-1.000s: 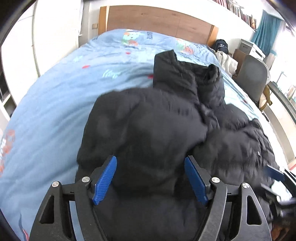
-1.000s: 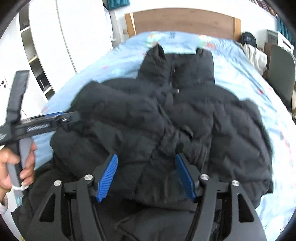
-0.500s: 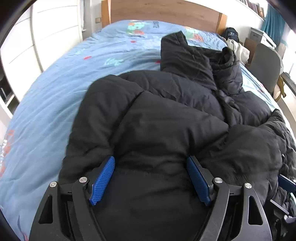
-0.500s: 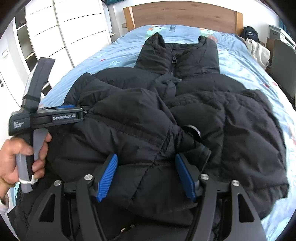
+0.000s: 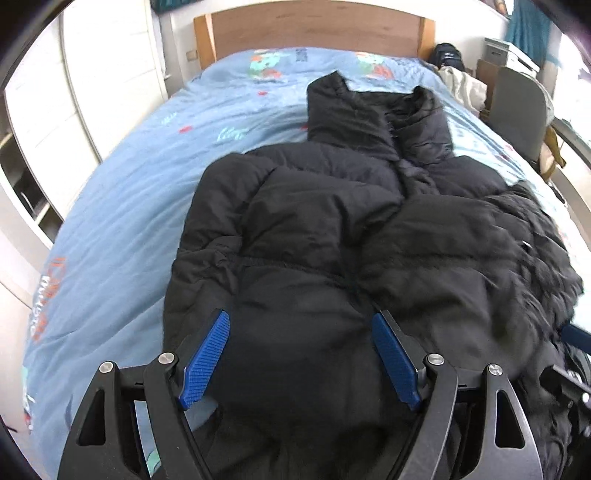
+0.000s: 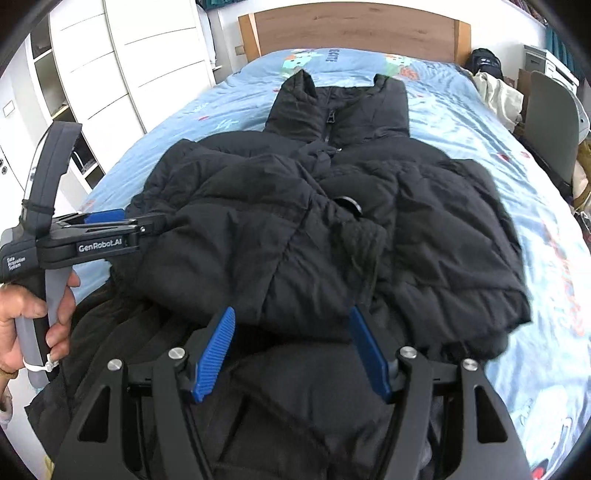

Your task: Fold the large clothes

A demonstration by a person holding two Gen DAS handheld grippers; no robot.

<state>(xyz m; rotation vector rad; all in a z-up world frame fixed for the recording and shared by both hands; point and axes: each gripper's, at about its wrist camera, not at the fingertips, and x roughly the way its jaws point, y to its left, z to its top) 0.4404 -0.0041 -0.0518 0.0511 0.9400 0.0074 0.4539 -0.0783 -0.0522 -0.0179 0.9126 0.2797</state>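
A black puffer jacket (image 5: 332, 229) lies front up on the blue bed (image 5: 122, 206), collar toward the headboard, with both sleeves folded across the chest. My left gripper (image 5: 301, 354) stands open over the jacket's lower left part, and its blue pads do not pinch the padding between them. In the right wrist view the jacket (image 6: 443, 229) fills the middle, and my right gripper (image 6: 291, 354) is open above the folded sleeve's cuff end. The left gripper (image 6: 155, 223) shows at the jacket's left edge, held by a hand (image 6: 26, 317).
A wooden headboard (image 6: 354, 33) closes the far end of the bed. White wardrobes (image 6: 122, 55) line the left side. On the right stand a grey chair (image 6: 550, 118) and a pile of light clothes (image 6: 498, 92). Bare blue cover (image 6: 546, 369) lies around the jacket.
Both grippers have drawn back toward the jacket's hem, so more of the jacket and bed shows. The left view has swung to face the headboard squarely. The jacket lies as before.
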